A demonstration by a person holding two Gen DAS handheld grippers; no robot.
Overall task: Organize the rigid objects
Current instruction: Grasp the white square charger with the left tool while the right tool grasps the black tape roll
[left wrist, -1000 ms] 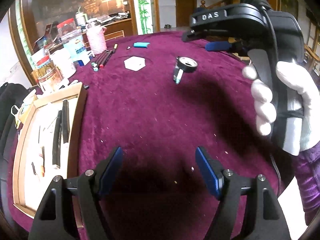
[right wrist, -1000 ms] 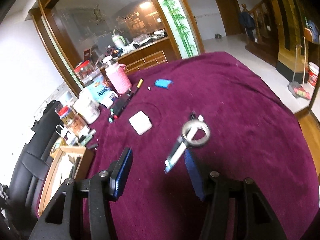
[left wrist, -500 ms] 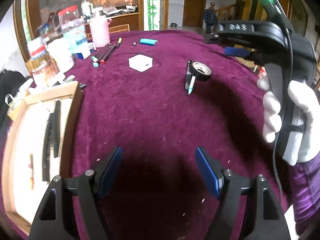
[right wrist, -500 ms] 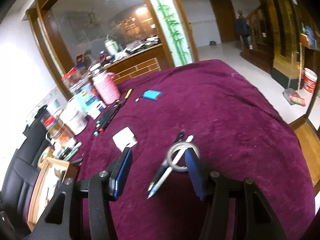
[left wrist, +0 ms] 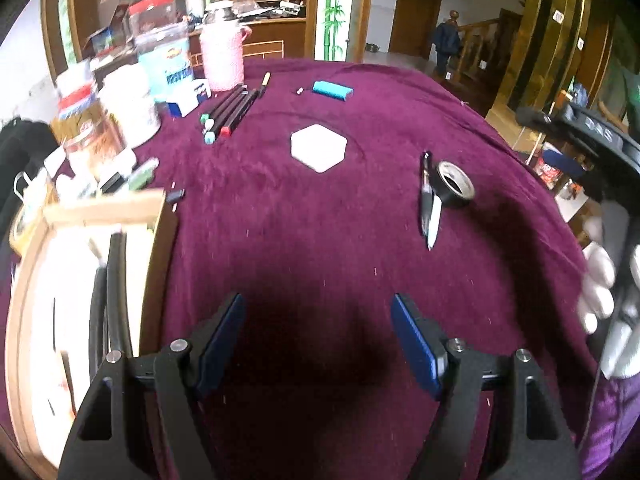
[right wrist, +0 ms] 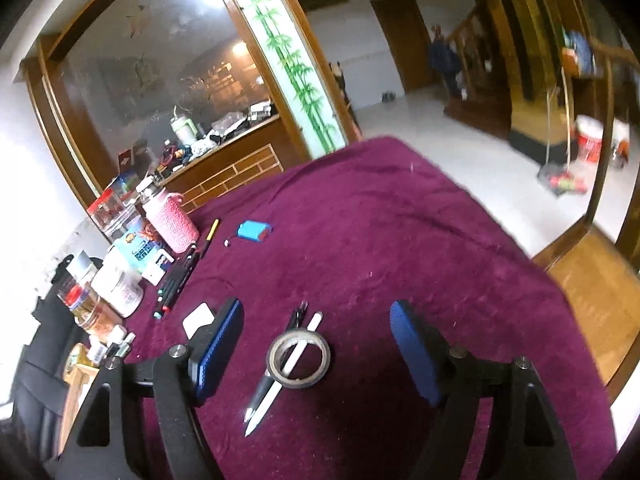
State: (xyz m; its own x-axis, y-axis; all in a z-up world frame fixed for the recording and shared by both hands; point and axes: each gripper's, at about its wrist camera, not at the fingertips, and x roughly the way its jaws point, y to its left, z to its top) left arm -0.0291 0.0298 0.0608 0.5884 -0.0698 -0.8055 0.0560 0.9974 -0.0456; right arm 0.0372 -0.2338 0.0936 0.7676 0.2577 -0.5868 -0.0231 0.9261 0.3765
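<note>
A black tape roll (right wrist: 299,358) lies on the purple tablecloth over a white pen (right wrist: 280,376) and a black pen (right wrist: 294,322). My right gripper (right wrist: 316,344) is open, its blue pads either side of the roll and just above it. The roll (left wrist: 454,184) and the two pens (left wrist: 430,208) also show in the left wrist view, far right of centre. My left gripper (left wrist: 318,340) is open and empty over bare cloth. A wooden tray (left wrist: 158,236) with black sticks lies at its left.
A white hexagonal pad (left wrist: 319,153), several markers (left wrist: 226,116), a blue case (left wrist: 333,90), a pink bottle (left wrist: 222,58) and jars (left wrist: 128,100) stand at the back left. The table edge drops to the floor on the right (right wrist: 552,276).
My right gripper opened and let the tape roll and pens down onto the cloth, then drew back a little. My left gripper turned slightly right; the tray slid left in its view.
</note>
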